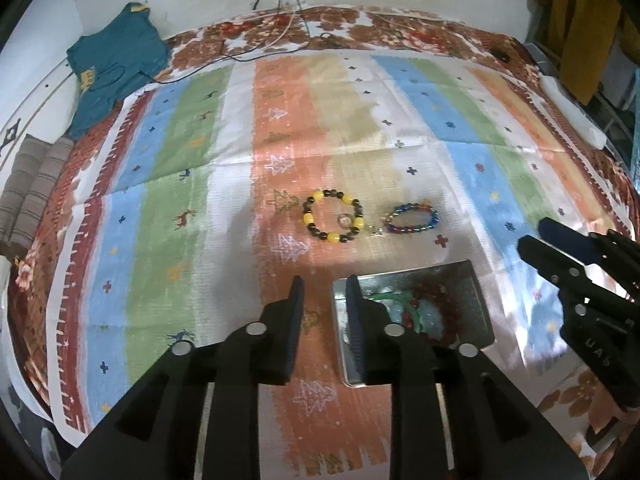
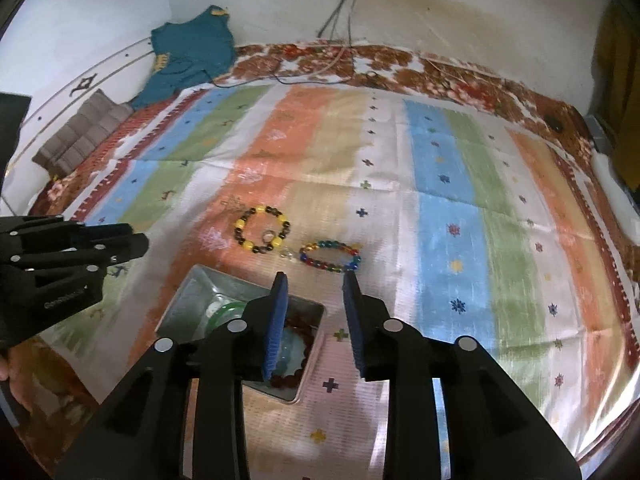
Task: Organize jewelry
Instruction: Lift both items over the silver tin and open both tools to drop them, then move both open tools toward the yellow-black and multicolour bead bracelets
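Observation:
A yellow-and-dark bead bracelet (image 1: 333, 216) (image 2: 262, 229) lies on the striped cloth with a small ring (image 1: 344, 222) (image 2: 268, 235) inside it. A multicoloured bead bracelet (image 1: 412, 219) (image 2: 331, 256) lies to its right, a small clear charm (image 2: 286, 255) between them. A metal tin (image 1: 472, 280) (image 2: 188, 292) nearer me holds a green bangle (image 1: 390, 298) (image 2: 226, 312), a dark red bead bracelet (image 1: 444, 304) (image 2: 294, 376) and pale blue beads. My left gripper (image 1: 322, 284) is open and empty at the tin's left edge. My right gripper (image 2: 314, 280) is open and empty above the tin's right edge.
The striped cloth (image 1: 200, 160) (image 2: 460, 200) covers a bed with a floral sheet. A teal garment (image 1: 116, 64) (image 2: 192, 48) and folded grey cloth (image 1: 28, 184) (image 2: 80, 136) lie at the far left. Cables (image 1: 280, 36) run along the far edge. A white object (image 1: 572, 108) lies at the right.

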